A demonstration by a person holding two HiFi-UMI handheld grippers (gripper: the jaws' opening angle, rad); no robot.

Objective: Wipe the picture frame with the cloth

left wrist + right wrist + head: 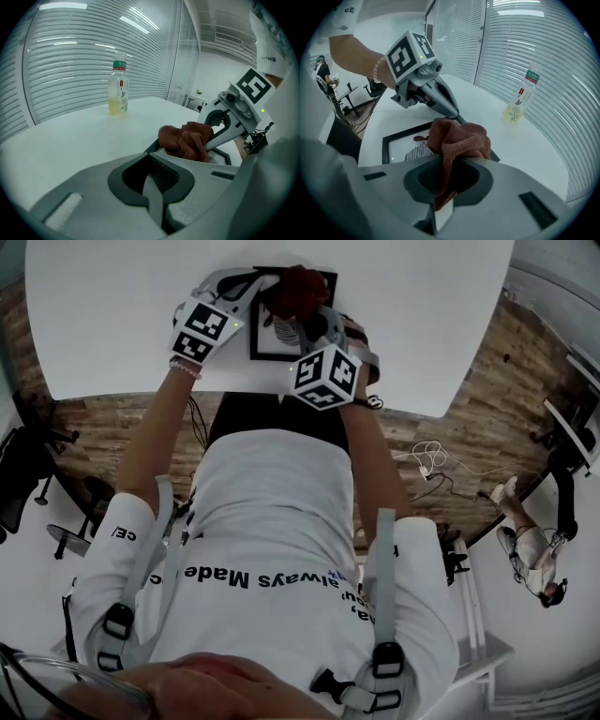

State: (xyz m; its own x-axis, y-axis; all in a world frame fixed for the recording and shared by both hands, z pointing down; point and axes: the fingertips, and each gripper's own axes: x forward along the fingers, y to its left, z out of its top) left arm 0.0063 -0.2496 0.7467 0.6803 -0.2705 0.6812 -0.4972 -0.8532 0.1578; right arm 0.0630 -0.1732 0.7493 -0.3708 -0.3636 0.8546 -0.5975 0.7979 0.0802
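Clamping the rust-brown terry cloth (459, 138) in my right gripper's (449, 164) jaws, I see it bunched on the black-bordered picture frame (386, 143), top centre of the head view. My left gripper's (152, 154) jaws sit together at the frame's edge.

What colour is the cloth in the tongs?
Rusty reddish-brown. The cloth shows best in the right gripper view.
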